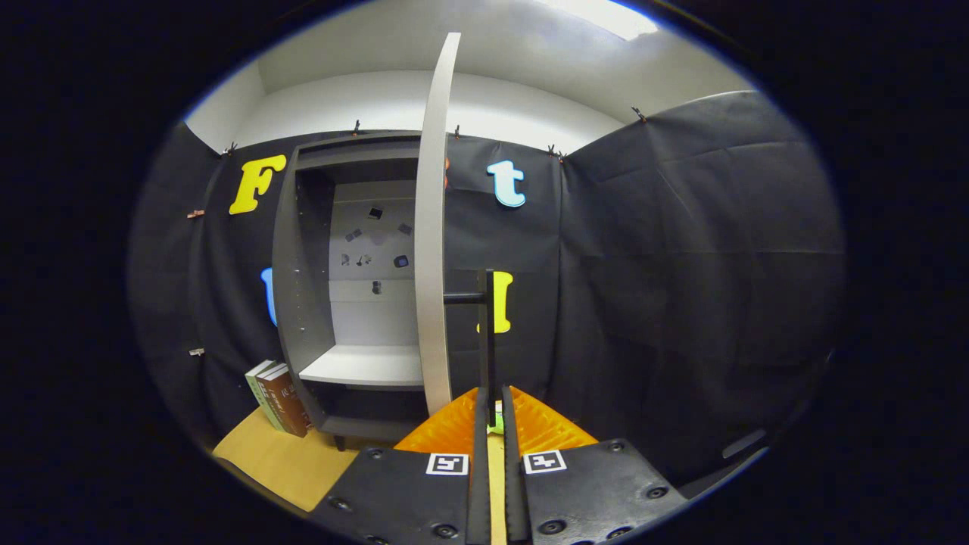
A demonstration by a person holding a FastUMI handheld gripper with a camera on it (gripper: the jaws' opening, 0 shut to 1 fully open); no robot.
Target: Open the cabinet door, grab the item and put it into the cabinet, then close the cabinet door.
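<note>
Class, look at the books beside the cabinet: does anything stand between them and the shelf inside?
Only the cabinet's left side wall, which the books stand beside; they would have to go round its front. The door is swung wide, so the shelf lies open. The claw is shut on the door's handle.

A matt grey cabinet [303, 288] of smooth laminated board stands open, its door [433, 227] showing a pale, smooth edge and a thin dark bar handle [484, 333] of metallic look. Inside, a shelf [363, 367] has a flat, low-sheen finish. Paper-covered books [276, 397] lean beside it on a matt tan table [280, 462]. The claw [491, 412], nearly closed around the handle, has ribbed plastic pads and textured matt housing.
</note>
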